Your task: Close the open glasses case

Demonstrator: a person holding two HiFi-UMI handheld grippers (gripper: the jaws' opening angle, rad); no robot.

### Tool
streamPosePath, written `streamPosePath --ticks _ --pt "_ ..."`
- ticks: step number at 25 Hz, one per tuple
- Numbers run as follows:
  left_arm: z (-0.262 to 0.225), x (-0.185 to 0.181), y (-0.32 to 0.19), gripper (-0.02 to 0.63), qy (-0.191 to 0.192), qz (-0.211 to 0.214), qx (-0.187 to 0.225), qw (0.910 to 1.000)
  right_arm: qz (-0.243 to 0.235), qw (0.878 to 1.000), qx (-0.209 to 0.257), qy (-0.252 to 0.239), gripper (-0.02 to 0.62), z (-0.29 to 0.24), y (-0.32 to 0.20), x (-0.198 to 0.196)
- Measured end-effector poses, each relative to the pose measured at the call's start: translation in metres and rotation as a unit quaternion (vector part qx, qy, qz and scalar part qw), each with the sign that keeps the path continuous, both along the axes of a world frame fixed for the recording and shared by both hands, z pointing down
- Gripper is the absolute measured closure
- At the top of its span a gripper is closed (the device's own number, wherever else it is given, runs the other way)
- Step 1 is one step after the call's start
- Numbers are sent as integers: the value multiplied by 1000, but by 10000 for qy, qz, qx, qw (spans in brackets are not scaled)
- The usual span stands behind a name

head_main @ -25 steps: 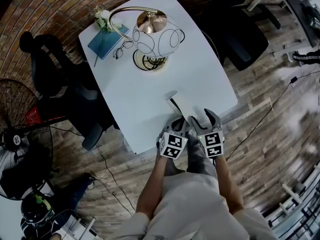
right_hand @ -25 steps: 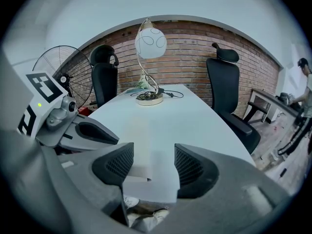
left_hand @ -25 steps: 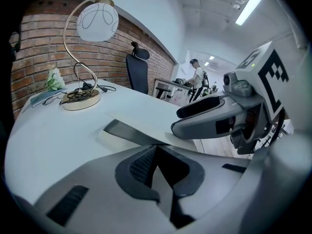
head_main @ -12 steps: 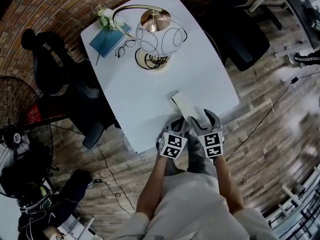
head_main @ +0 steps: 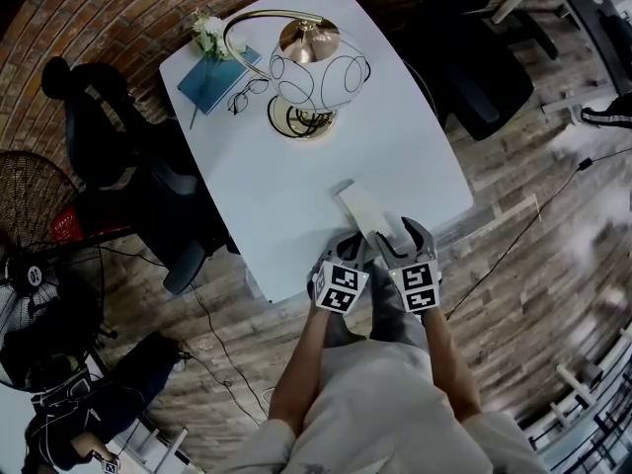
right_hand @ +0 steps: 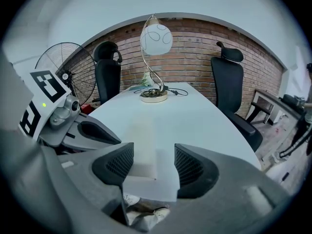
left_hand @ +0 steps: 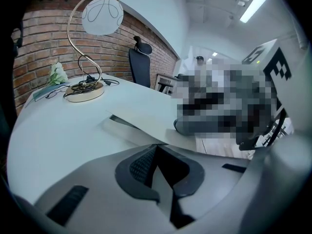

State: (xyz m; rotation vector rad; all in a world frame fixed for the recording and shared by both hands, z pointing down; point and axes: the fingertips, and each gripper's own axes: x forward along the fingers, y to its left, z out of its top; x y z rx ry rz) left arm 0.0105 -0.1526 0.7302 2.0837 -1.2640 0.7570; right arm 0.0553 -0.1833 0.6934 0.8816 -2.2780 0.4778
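- Glasses case (head_main: 365,208), pale and long, lies on the white table (head_main: 395,136) close to the near edge, with its near end at the two grippers.
- In the left gripper view the case (left_hand: 146,126) shows its lid lifted off the base, with a dark slit between them at the far end. It is not fully closed.
- Left gripper (head_main: 354,243) sits at the case's near left corner. Its own view shows it clenched (left_hand: 157,147): the pad tips meet, and nothing can be made out between them. The case's edge lies just beyond the tips.
- Right gripper (head_main: 405,233) sits at the case's near right end. Its own view shows it released (right_hand: 153,162), with the jaws spread wide. The white end of the case (right_hand: 146,177) fills the gap between the pads. I cannot tell whether the pads touch it.
- The two grippers are side by side, nearly touching.
- Far end of the table: a brass lamp (head_main: 316,72) with a white globe shade, eyeglasses (head_main: 247,95) just beside its base, a blue book (head_main: 209,85), and a small spray of flowers (head_main: 205,33).
- A black office chair (head_main: 109,136) stands off the table's left side, and a floor fan (head_main: 39,196) farther left.
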Motion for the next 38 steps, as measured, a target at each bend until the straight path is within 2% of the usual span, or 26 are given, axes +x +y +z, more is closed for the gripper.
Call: streamPosePath --ticks 22,38 --pt "8 -1 7 601 -119 110 -276 9995 -92 9999 -11 96 331 4 6 -3" --pt "9 -9 14 601 -179 35 -340 9993 -139 9998 2 159 331 6 12 -2"
